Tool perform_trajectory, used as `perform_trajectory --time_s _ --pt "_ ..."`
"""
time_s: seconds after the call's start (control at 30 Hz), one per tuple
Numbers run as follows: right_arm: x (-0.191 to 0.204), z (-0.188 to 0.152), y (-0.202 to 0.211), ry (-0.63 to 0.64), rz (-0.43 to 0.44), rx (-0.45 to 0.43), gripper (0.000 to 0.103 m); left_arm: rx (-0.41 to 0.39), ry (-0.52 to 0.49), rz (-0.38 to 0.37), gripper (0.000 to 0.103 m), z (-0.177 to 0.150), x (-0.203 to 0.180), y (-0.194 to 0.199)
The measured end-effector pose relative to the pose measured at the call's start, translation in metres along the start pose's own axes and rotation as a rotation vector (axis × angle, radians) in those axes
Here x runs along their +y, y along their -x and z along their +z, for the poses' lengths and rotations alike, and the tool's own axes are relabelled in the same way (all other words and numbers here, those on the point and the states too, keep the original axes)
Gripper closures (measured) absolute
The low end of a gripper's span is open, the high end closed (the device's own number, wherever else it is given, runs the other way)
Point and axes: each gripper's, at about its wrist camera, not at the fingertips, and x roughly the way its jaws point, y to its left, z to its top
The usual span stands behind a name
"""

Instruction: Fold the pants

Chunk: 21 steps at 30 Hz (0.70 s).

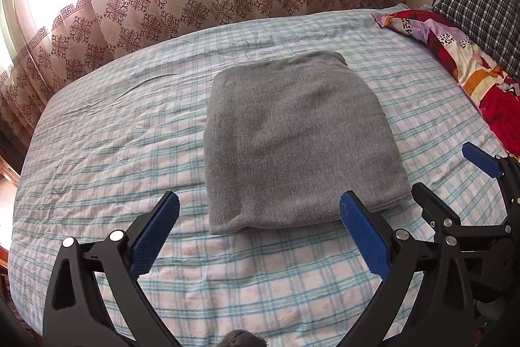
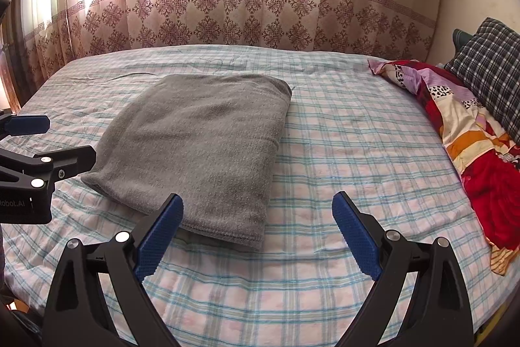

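The grey pants (image 1: 292, 139) lie folded into a thick rectangle on the plaid bed sheet (image 1: 113, 152); they also show in the right wrist view (image 2: 201, 145). My left gripper (image 1: 260, 210) is open and empty, held just in front of the near edge of the pants. My right gripper (image 2: 256, 210) is open and empty, near the pants' near right corner. The right gripper also shows at the right edge of the left wrist view (image 1: 455, 181), and the left gripper shows at the left edge of the right wrist view (image 2: 58, 142).
A colourful patchwork quilt (image 2: 471, 152) and a dark checked pillow (image 2: 490, 70) lie along the right side of the bed. A patterned curtain (image 2: 227, 18) hangs behind the bed's far edge under a bright window.
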Motion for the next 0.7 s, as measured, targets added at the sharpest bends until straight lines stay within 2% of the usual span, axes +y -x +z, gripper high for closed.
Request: perform_trajectory --time_s 0.2,0.43,0.57,0.7 --pt "-0.003 0.001 -0.001 -0.008 -0.006 0.004 0.011 0.003 -0.015 0.007 0.003 -0.001 -0.003 -0.002" --pt "-0.008 0.001 -0.005 -0.022 -0.008 0.014 0.011 -0.034 -0.047 0.018 0.003 -0.003 -0.006 0.0" --pt "-0.013 -0.001 -0.01 -0.044 -0.017 0.036 0.011 0.013 -0.001 0.028 0.003 -0.005 0.005 -0.011" --pt "-0.023 -0.003 -0.019 -0.086 -0.038 0.075 0.011 0.084 0.066 0.07 0.003 -0.013 0.034 -0.036"
